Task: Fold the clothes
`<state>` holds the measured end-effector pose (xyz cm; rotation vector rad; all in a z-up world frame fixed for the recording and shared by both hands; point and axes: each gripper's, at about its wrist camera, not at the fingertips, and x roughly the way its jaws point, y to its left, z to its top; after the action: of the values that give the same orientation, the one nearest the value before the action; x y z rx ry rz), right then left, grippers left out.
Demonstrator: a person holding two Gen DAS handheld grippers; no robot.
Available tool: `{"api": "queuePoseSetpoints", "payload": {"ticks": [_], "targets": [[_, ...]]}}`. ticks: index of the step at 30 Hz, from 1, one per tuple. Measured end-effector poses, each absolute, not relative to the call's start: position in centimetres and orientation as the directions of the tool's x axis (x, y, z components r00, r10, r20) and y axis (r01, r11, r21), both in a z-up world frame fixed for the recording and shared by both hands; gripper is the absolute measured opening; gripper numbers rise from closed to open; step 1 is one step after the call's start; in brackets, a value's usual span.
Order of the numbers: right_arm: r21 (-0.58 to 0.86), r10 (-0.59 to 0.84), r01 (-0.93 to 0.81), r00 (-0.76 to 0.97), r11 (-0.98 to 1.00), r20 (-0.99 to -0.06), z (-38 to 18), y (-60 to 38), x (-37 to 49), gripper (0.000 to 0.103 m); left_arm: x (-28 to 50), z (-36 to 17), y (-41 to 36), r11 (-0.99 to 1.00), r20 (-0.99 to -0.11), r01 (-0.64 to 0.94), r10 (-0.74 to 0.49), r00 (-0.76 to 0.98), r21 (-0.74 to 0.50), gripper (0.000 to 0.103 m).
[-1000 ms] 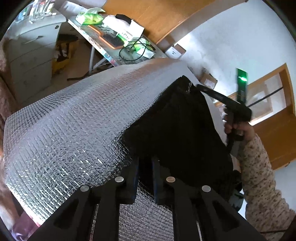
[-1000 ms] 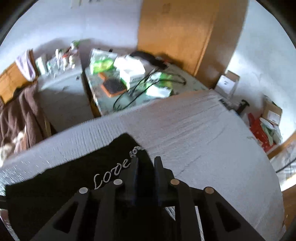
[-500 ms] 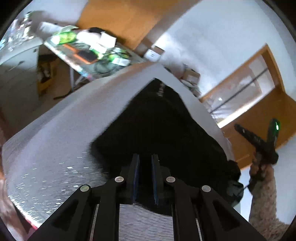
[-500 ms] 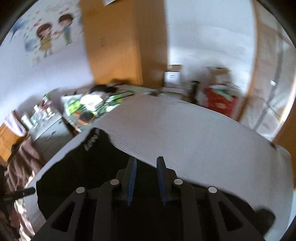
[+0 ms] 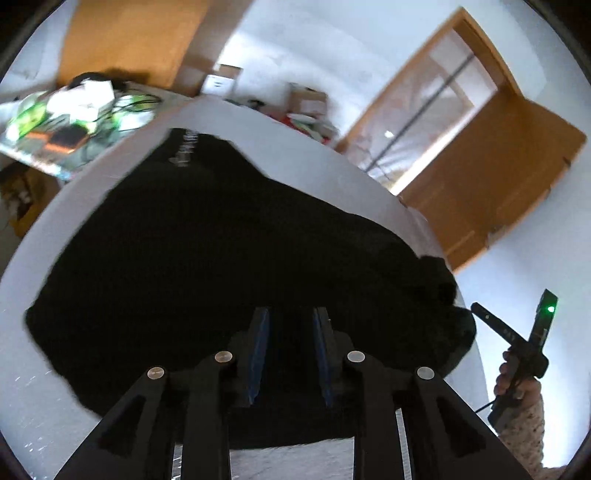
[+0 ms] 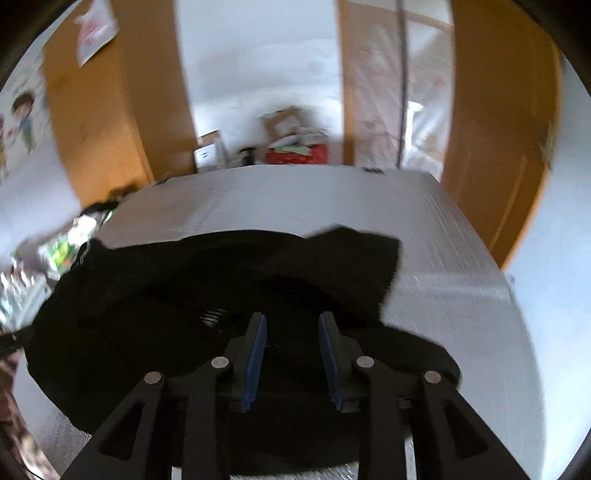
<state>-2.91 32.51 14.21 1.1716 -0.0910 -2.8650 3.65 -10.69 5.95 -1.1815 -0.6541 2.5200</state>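
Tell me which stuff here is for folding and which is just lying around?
For the job:
- black garment, spread on the silver mat
- left tool, open
- right tool, open

Just lying about:
- cluttered desk
- cardboard boxes by the wall
- red bag
- poster

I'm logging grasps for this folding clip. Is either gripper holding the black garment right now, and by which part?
Nothing is held. The left gripper and the right gripper are both open above the black garment, which lies on the silver surface.
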Motion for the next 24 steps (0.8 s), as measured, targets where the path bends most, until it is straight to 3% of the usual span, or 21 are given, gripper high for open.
{"api": "queuePoseSetpoints", "payload": {"ticks": [5,13,15,16,17,24], "targets": [[0.087,-0.002,-0.083,-0.712,-0.993,-0.702,12.9,36.6,-0.9,0.032,1.8,6.4,-7.1,-0.865,-0.671,-0.119,0.459,-0.583,-0.488,0.024],[0.159,-0.105,-0.012,-0.696,-0.987,-0.71,10.9,37.8,-1.4,0.032,-0.9,6.0,-1.4,-0.853,-0.695,-0.204,0.512,-0.504,-0.48,0.027],[0.177,-0.131,0.005,-0.691,-0.984,-0.711,10.5,38.1,-1.5,0.022,-1.4,5.8,-0.4,-0.854,-0.702,-0.212,0.513,-0.494,-0.475,0.027],[0.186,-0.144,0.013,-0.689,-0.983,-0.711,10.2,38.2,-1.6,0.008,-1.7,5.7,-0.1,-0.856,-0.705,-0.212,0.511,-0.492,-0.472,0.027],[0.194,-0.155,0.021,-0.691,-0.981,-0.706,10.2,38.4,-1.5,0.004,-2.0,5.5,0.1,-0.858,-0.708,-0.205,0.507,-0.491,-0.472,0.027],[0.244,-0.221,0.1,-0.81,-0.965,-0.543,13.9,38.6,2.3,0.0,-3.5,4.2,1.0,-0.874,-0.739,-0.166,0.476,-0.477,-0.456,0.027]]}}
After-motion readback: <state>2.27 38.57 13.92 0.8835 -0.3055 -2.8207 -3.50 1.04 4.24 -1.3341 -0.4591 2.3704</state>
